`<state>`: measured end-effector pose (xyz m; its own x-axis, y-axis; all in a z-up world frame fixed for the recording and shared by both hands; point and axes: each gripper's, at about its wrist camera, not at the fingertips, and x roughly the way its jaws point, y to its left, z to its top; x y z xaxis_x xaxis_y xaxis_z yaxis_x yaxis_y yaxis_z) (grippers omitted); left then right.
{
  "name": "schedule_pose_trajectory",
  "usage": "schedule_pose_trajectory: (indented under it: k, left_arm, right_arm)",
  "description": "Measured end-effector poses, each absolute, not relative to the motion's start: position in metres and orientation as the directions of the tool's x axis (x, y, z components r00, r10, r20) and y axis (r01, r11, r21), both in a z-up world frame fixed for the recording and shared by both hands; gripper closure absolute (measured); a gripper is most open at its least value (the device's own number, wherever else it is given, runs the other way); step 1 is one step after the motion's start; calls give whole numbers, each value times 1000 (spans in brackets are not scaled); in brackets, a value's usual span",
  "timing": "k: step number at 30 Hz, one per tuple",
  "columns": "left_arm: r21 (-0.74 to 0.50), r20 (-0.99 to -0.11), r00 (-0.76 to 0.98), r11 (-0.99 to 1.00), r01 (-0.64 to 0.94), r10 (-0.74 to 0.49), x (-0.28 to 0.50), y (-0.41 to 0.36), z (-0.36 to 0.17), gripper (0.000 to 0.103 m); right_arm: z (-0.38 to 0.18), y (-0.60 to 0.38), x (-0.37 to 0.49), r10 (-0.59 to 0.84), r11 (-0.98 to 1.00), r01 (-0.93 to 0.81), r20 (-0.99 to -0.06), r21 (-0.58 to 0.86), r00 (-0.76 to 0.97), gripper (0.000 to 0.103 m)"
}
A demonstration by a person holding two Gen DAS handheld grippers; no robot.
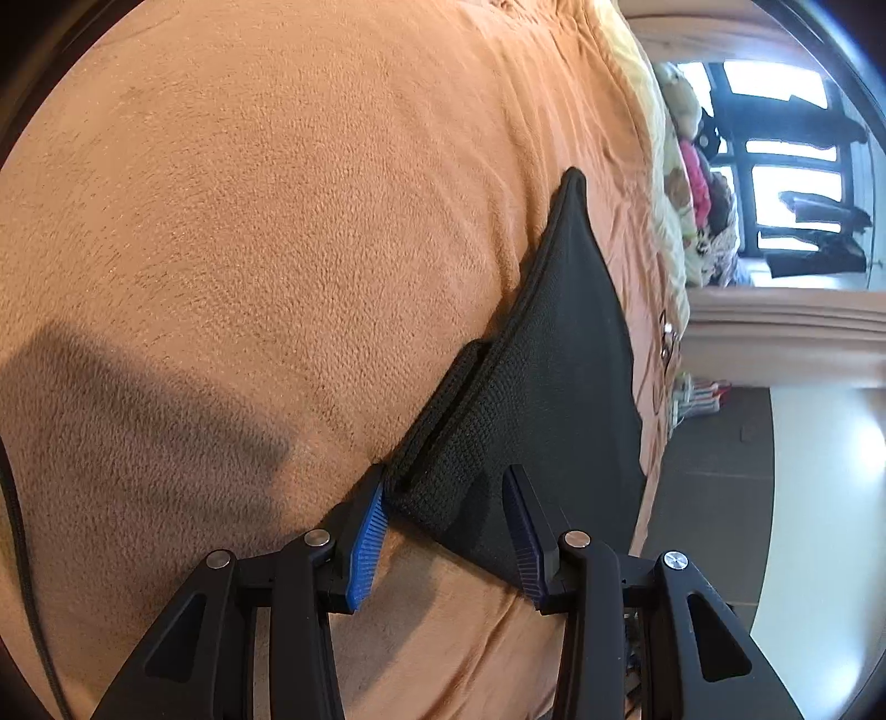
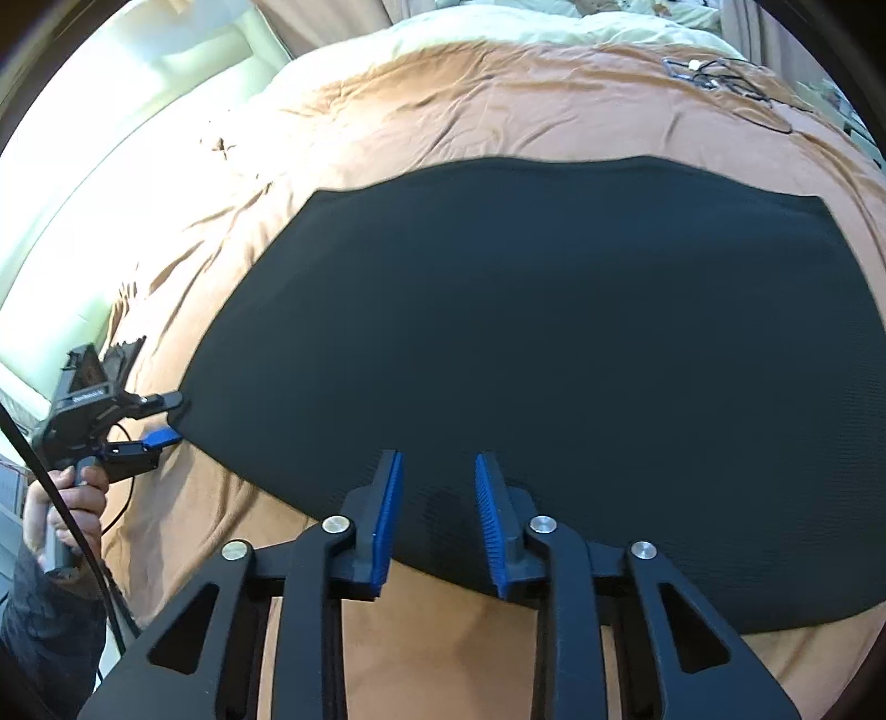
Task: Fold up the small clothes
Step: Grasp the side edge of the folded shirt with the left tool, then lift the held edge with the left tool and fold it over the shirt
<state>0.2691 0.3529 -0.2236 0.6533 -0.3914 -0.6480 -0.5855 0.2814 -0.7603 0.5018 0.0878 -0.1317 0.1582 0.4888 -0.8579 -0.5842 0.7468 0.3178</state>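
Note:
A black knit garment [image 2: 526,332] lies spread flat on an orange-brown blanket [image 2: 498,99] on a bed. In the left wrist view the garment [image 1: 554,360] shows edge-on, with its ribbed corner between my open blue-padded fingers. My left gripper [image 1: 446,487] is open around that corner. It also shows in the right wrist view [image 2: 169,415] at the garment's left edge, held by a hand. My right gripper [image 2: 437,471] is open just above the garment's near edge, with nothing between its pads.
A tangle of cables [image 2: 720,77] lies on the blanket at the far right. Pale bedding [image 2: 498,22] lies beyond the blanket. In the left wrist view soft toys [image 1: 692,166], a window [image 1: 786,166] and a grey tiled floor [image 1: 709,498] show past the bed edge.

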Motion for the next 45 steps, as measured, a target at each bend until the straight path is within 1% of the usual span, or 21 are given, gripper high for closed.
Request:
schedule_pose_trajectory:
  k: [4,6,7,8,9,10,12,16,18,21,25,28,30,37,42,45]
  left_arm:
    - [-749,-662,668,316,-582,-341,265,346,-217,61]
    - [-729,-682,661,356,-585,-313,269,341,-215,62]
    - [-709,-701,651,382,-592,-293,273,337,-214,70]
    - [-690,-717,642,402,-602,-270,273,336,-213,76]
    - [-688,-719,644,403,-603,-263,275,336,-214,88]
    - [-693,-715,648,399,-601,-264,275,336,-215,91]
    - [-692,-715,648,401,-600,-263,278,336,-214,94]
    - [-707,-696,670,406,-579,-258,281,336,-204,95]
    - [-724,-677,688,400,-562,-261,281,337,-197,95]
    - [-738,-659,703,408,-537,-267,285,337,-185,95]
    - [-761,-627,727,419,-496,-279,292,336,-166,96]
    - [-779,-600,745,424,-462,-291,299,334,-150,96]
    - [-786,-586,753,435,-438,-299,307,331,-139,96]
    - [-790,-558,766,487,-372,-320,337,316,-102,96]
    - [-780,-548,764,538,-319,-342,364,298,-73,96]
    - [-774,-537,761,571,-273,-364,386,277,-57,96]
  right_arm:
    - [-157,99,497,453,764,-569,-881,303,139,86]
    - [-163,101,489,438,762,-592,-883,263,170,86]
    - [-160,103,485,430,763,-596,-885,250,180,86]
    - [-159,103,482,425,767,-594,-886,243,186,86]
    - [-157,105,480,423,770,-592,-886,239,192,86]
    - [-156,109,479,428,764,-599,-883,239,194,86]
    - [-152,120,472,451,738,-628,-873,246,187,86]
    - [-156,142,463,465,707,-655,-873,266,148,86]
    - [-160,149,463,443,714,-657,-883,243,154,86]
    - [-158,148,467,464,703,-659,-875,267,141,86]
    - [-157,122,478,431,734,-640,-884,226,182,86]
    - [-162,94,488,418,772,-589,-888,237,190,86]
    - [-164,75,494,441,786,-550,-880,282,178,89]
    - [-158,62,491,512,785,-500,-837,365,193,89]
    - [-177,59,487,523,786,-466,-838,406,154,89]
    - [-172,59,490,530,776,-478,-836,411,142,89]
